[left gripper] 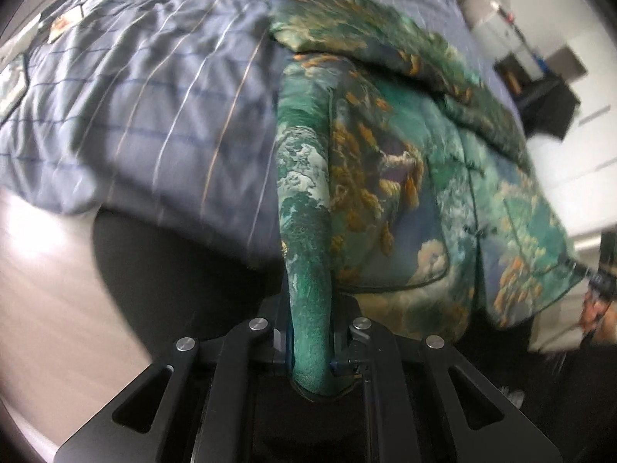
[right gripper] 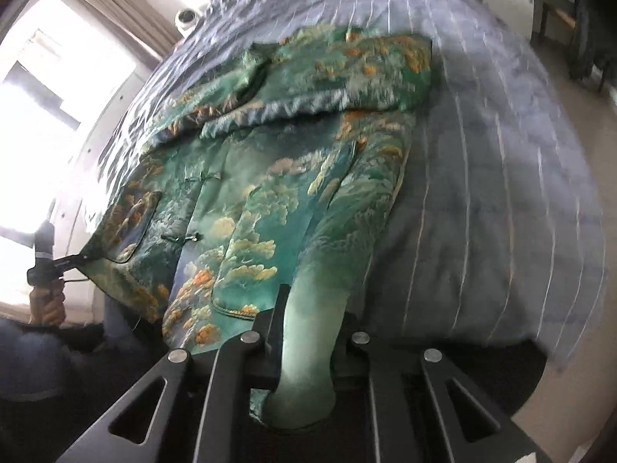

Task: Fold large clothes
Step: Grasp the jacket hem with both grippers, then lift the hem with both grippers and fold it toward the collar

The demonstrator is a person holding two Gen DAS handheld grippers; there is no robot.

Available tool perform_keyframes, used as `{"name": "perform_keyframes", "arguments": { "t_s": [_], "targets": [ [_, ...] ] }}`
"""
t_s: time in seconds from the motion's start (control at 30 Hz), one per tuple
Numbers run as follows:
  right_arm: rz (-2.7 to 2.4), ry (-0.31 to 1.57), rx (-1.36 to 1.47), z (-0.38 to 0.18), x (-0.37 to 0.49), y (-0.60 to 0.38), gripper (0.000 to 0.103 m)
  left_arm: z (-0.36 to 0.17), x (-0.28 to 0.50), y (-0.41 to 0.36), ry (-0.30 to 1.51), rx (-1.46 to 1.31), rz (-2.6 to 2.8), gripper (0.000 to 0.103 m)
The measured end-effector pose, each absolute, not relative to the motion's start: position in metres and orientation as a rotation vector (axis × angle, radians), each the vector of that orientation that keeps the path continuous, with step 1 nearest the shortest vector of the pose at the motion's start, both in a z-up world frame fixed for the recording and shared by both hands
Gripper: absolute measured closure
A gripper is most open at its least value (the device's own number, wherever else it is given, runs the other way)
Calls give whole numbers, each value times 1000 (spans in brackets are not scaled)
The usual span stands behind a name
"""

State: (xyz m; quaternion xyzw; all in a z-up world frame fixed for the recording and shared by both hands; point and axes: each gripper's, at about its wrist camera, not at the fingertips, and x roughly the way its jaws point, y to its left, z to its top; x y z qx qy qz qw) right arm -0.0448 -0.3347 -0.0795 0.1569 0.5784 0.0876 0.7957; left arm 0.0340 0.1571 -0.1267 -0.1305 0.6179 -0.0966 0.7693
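Note:
A green jacket (left gripper: 385, 177) with gold and white cloud patterns lies front up on a bed, a sleeve folded across its upper part. My left gripper (left gripper: 310, 351) is shut on a bunched fold of the jacket's bottom hem. In the right wrist view the same jacket (right gripper: 277, 177) spreads away from my right gripper (right gripper: 304, 362), which is shut on the other hem corner. Both corners are lifted off the bed. The left gripper (right gripper: 83, 257) also shows at the left edge, held by a hand (right gripper: 48, 308). The right gripper (left gripper: 582, 268) appears at the far right.
A blue-grey striped bed cover (left gripper: 154, 115) lies under the jacket and spreads wide to each side (right gripper: 482, 193). Pale floor (left gripper: 46, 289) lies beside the bed. A bright window with curtains (right gripper: 38, 115) stands at the left, dark furniture (left gripper: 547, 96) at the far right.

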Motion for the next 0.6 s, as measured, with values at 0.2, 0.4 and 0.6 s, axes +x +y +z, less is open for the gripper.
{"name": "perform_keyframes", "arguments": {
  "t_s": [0.2, 0.4, 0.6],
  "targets": [
    [245, 1191, 549, -57, -55, -352, 90, -74, 70, 179, 1179, -423, -275, 93],
    [282, 966, 568, -25, 33, -385, 90, -57, 187, 171, 1038, -466, -277, 93],
    [193, 947, 671, -66, 144, -422, 90, -90, 300, 152, 1053, -453, -197, 90]
  ]
}}
